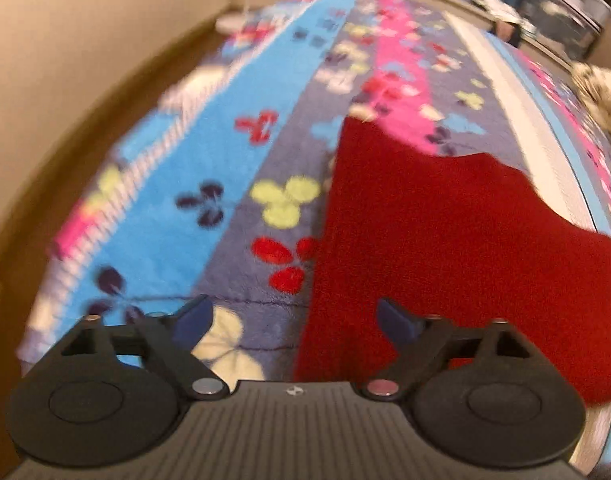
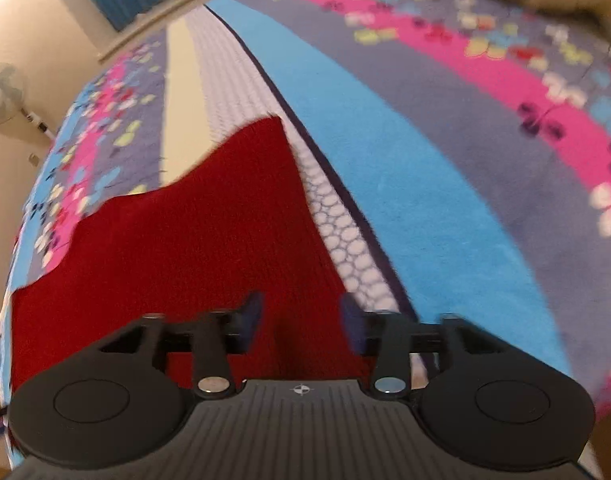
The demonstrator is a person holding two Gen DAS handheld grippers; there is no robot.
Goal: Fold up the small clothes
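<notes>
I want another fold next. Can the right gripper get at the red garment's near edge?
Probably yes: the right gripper is open just above the red garment, nothing between them.

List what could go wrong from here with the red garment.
1. Both grippers, left and right, are open above the red garment and grip nothing, so the fold could spring back.
2. Its far edge looks uneven, so the next fold may come out crooked.
3. The plush blanket may drag the fabric.
</notes>
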